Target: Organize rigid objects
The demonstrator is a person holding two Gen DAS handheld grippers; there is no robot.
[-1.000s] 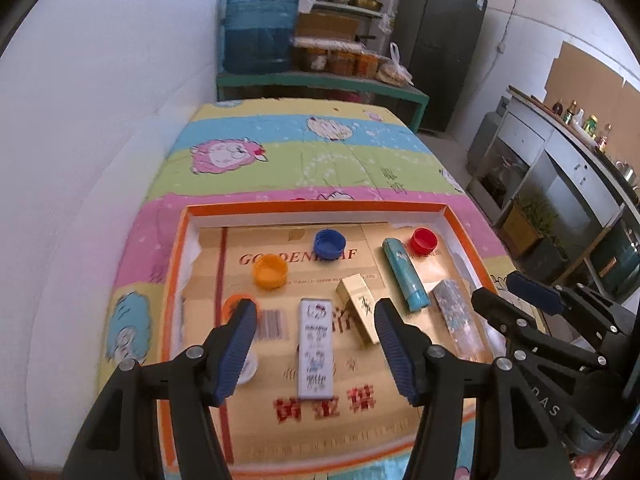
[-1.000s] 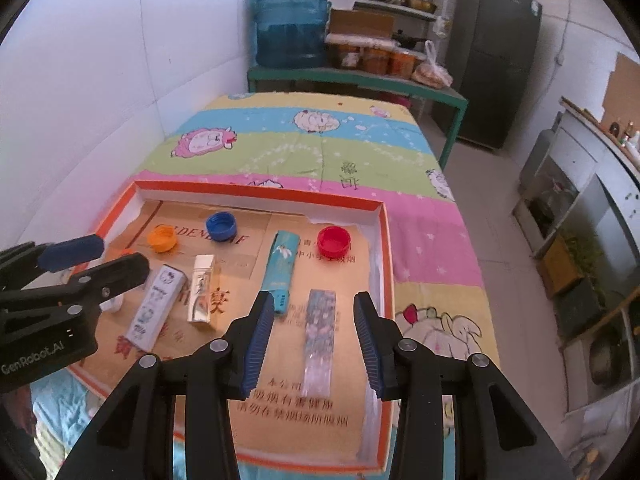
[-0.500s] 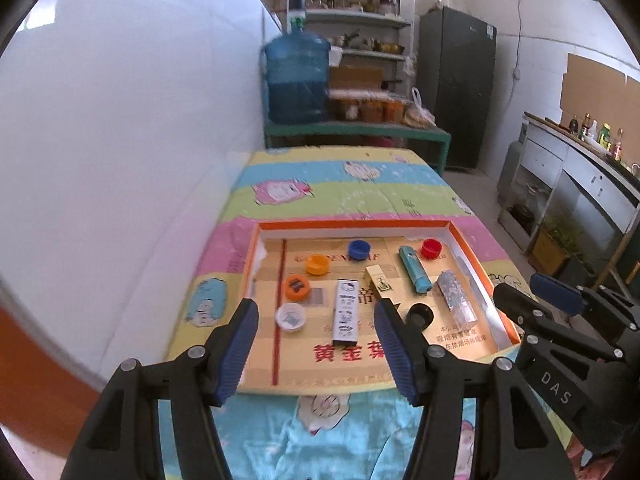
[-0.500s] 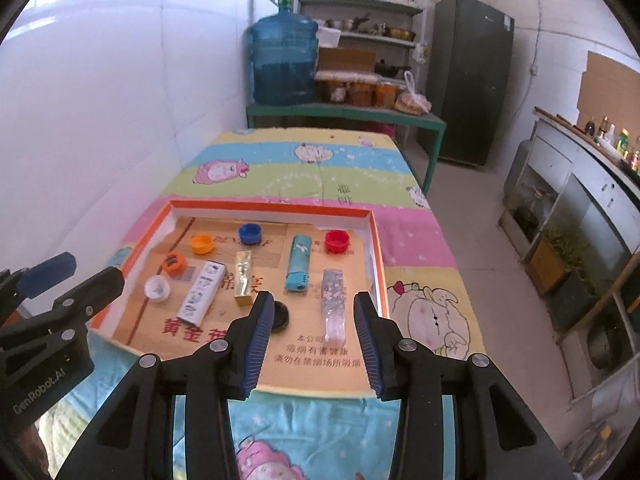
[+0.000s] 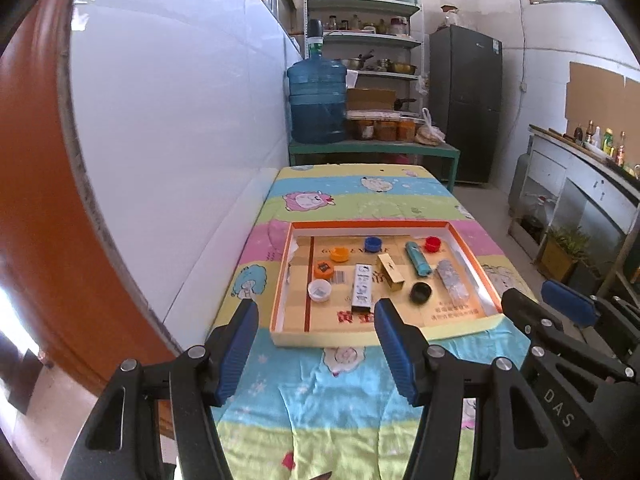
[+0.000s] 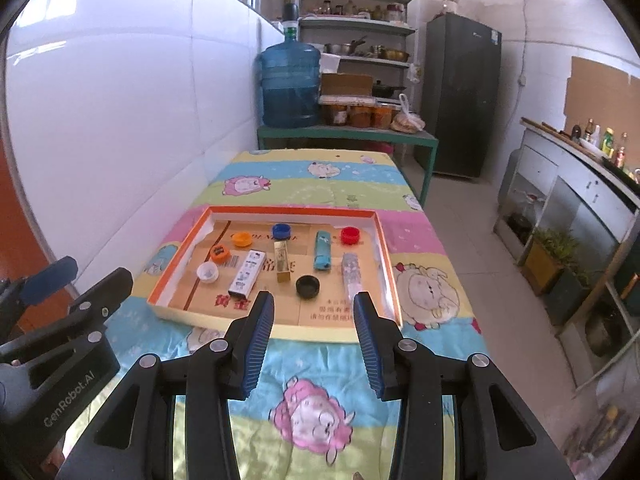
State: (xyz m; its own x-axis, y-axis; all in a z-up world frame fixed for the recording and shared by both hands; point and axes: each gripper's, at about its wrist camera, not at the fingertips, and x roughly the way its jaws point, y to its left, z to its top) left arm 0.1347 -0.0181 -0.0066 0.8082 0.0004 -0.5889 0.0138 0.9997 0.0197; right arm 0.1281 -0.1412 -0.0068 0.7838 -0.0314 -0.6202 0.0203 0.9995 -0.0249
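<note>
Both grippers [image 5: 316,342] [image 6: 314,338], jaws apart and empty, are drawn back from the tray [image 6: 384,248]; sorting seems finished or paused, and a fresh approach is required.

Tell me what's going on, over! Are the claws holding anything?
Left claw open, empty. Right claw open, empty. Both hang short of the orange-rimmed tray; caps and boxes lie inside it. Nothing in the way, over.

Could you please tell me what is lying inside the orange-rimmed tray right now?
Inside the tray lie six bottle caps and four long items: three small boxes and a teal lighter. Gripper fingers cover part of its near edge.
</note>
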